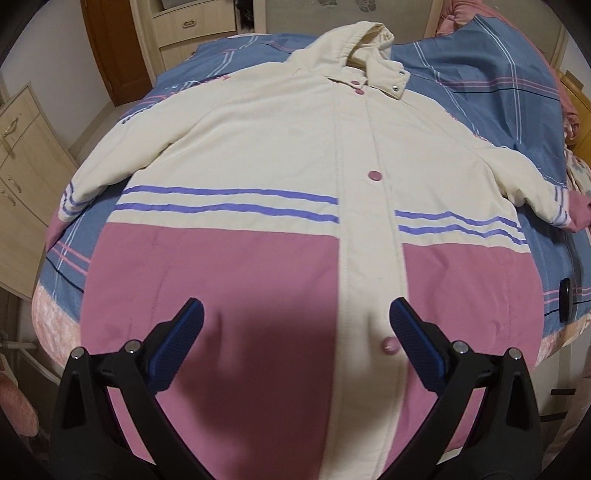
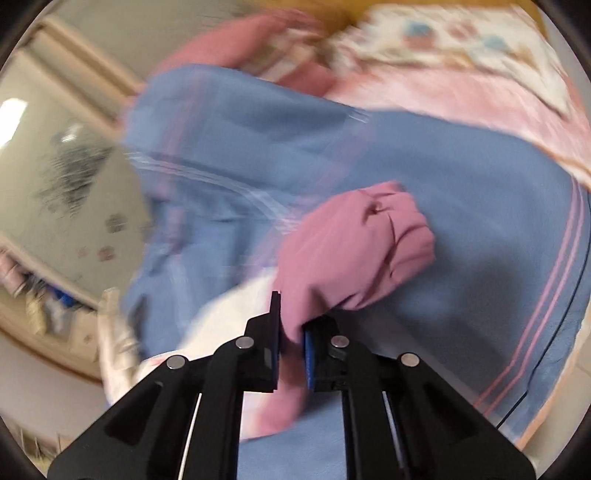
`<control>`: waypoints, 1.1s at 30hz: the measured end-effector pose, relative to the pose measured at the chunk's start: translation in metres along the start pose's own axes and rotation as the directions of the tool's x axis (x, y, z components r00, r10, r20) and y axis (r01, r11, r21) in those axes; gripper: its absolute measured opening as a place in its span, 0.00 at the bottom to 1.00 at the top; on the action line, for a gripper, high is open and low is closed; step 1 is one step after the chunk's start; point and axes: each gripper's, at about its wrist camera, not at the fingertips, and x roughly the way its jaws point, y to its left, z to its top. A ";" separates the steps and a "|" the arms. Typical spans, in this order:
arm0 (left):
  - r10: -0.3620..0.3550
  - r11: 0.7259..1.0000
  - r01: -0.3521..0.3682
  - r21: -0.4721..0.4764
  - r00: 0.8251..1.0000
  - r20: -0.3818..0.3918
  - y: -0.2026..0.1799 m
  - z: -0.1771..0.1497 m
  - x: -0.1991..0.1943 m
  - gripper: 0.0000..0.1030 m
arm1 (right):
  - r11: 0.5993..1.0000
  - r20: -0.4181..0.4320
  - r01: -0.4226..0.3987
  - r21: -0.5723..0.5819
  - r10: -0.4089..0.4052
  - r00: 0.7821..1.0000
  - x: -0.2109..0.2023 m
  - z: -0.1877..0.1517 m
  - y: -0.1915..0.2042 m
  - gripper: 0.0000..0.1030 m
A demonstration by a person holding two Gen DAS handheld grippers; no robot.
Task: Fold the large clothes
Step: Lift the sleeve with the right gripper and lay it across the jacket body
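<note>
A large cream and pink hooded jacket (image 1: pixel 280 155) lies spread front-up on the bed, hood at the far end, sleeves out to both sides, pink snap buttons down the middle. My left gripper (image 1: pixel 295 325) is open and empty, hovering just above the jacket's pink lower part near the hem. My right gripper (image 2: pixel 291 332) is shut on the pink cuff (image 2: pixel 354 251) of the jacket's right sleeve, held over the blue sheet; that view is blurred by motion.
The bed has a blue striped sheet (image 1: pixel 498 85) with a pink blanket (image 2: pixel 461 99) bunched at the right. Wooden drawers (image 1: pixel 22 177) stand left of the bed, a cabinet (image 1: pixel 192 26) behind. A small black object (image 1: pixel 565 304) lies near the right bed edge.
</note>
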 end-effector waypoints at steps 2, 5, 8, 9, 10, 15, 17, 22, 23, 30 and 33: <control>0.010 1.000 -0.010 -0.023 1.000 -0.004 0.009 -0.001 0.001 0.98 | 0.991 -0.005 -0.101 -0.090 0.101 0.995 -0.021 -0.011 0.051 0.10; 0.019 0.997 -0.019 -0.073 1.000 0.006 0.023 0.002 -0.001 0.98 | 0.921 -0.080 -0.259 -0.291 0.246 0.966 -0.043 -0.046 0.146 0.10; 0.027 0.994 -0.025 -0.107 0.999 0.019 0.034 0.003 -0.005 0.98 | 0.793 -0.255 -0.428 -0.435 0.347 0.903 -0.047 -0.105 0.229 0.10; 0.036 0.993 -0.033 -0.114 0.999 0.025 0.037 0.002 -0.008 0.98 | 0.742 -0.323 -0.481 -0.467 0.363 0.874 -0.044 -0.127 0.253 0.10; 0.051 0.992 -0.047 -0.121 0.998 0.030 0.040 0.002 -0.010 0.98 | 0.680 -0.410 -0.536 -0.500 0.359 0.838 -0.039 -0.157 0.280 0.10; 0.090 0.983 -0.085 -0.162 0.996 0.027 0.060 -0.007 -0.015 0.98 | 0.520 -0.642 -0.623 -0.585 0.173 0.747 0.003 -0.277 0.344 0.26; 0.106 0.979 -0.101 -0.176 0.994 0.021 0.069 -0.010 -0.016 0.98 | 0.470 -0.660 -0.621 -0.628 0.102 0.745 0.016 -0.309 0.352 0.61; 0.118 0.972 -0.113 -0.206 0.993 0.015 0.085 -0.014 -0.014 0.98 | 0.463 -0.648 -0.618 -0.636 0.115 0.753 0.011 -0.314 0.334 0.85; 0.114 0.971 -0.109 -0.213 0.993 0.013 0.087 -0.012 -0.012 0.98 | 0.478 -0.659 -0.627 -0.614 0.127 0.742 0.007 -0.308 0.330 0.87; -0.097 0.965 0.094 -0.246 0.995 0.002 0.078 0.010 0.008 0.98 | 0.648 -0.571 -0.485 -0.587 0.094 0.816 0.001 -0.265 0.246 0.93; -0.250 0.929 0.243 -0.280 0.968 0.011 0.068 0.025 0.019 0.98 | 0.756 -0.583 -0.445 -0.480 0.105 0.806 0.012 -0.253 0.194 0.93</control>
